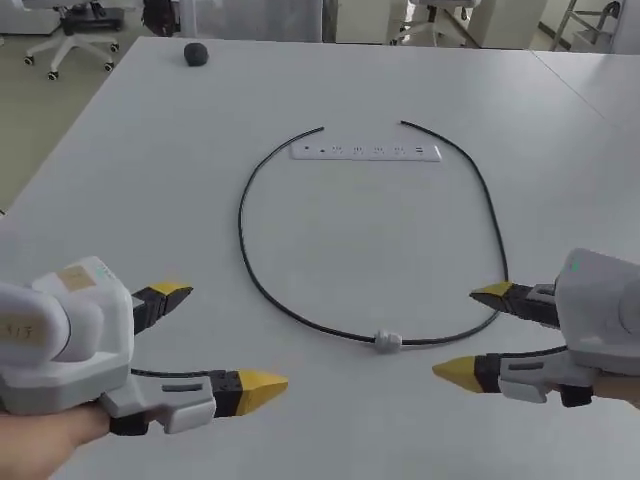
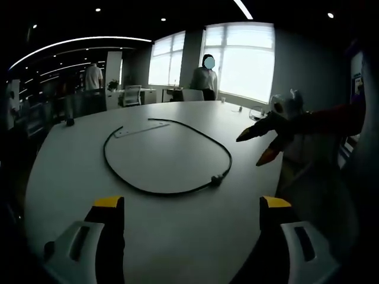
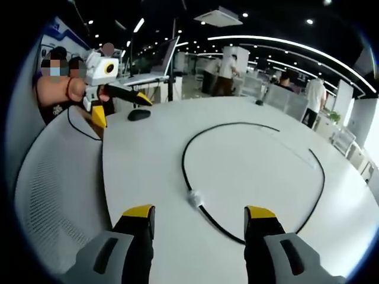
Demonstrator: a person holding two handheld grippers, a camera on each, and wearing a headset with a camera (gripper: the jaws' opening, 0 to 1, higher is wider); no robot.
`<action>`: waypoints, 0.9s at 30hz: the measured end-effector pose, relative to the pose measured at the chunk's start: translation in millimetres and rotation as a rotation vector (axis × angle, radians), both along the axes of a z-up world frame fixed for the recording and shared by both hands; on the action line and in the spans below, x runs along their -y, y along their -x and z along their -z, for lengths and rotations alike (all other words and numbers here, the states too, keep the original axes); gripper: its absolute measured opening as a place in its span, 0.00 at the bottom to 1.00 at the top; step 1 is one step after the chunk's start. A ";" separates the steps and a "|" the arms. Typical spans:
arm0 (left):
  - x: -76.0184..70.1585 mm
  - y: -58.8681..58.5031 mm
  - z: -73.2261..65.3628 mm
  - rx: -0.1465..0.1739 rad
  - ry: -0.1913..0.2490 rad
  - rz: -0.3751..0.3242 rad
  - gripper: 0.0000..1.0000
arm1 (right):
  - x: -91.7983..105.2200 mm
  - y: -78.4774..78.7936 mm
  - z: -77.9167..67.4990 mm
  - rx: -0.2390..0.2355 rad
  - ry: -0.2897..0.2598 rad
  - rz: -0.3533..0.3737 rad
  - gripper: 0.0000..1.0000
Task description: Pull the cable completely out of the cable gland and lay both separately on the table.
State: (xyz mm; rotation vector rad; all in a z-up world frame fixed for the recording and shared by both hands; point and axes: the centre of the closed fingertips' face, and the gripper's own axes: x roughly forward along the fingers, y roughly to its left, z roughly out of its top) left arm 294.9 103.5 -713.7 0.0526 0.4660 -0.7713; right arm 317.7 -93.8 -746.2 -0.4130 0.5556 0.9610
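A wide, pale grey, matte worktop [image 1: 330, 230] carries everything. On it lies a thin black cable [image 1: 241, 235], bent into a large open loop whose two free ends point toward each other at the far side, well apart from one another.

The left tongs [image 1: 237, 335], white-bodied with black jaws tipped in yellow, hover above the near left part of the worktop. Their jaws are spread wide with nothing between them, as the left gripper view [image 2: 192, 202] confirms. The right tongs [image 1: 453, 332], of the same build, hover at the near right, just outside the loop. They too are wide open and empty, and in the right gripper view [image 3: 200, 210] the near arc of the cable runs between the spread tips.

A flat white rectangular strip [image 1: 366, 152] with small dark markings lies between the cable's ends. A small dark rounded object [image 1: 196, 54] sits far off near the worktop's back left.

The small whitish cable gland [image 1: 386, 341] sits threaded on the cable at the loop's near side, resting on the worktop between the two tongs, touched by neither.
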 end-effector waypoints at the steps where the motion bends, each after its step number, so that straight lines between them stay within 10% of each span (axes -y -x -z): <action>1: -0.1 -0.4 0.2 0.001 0.000 0.001 0.95 | -2.4 -0.3 1.2 -0.008 0.002 -0.006 0.61; 27: 0.0 -5.2 -9.1 0.036 0.019 -0.018 0.94 | -31.6 -16.2 46.3 -0.100 0.146 -0.175 0.46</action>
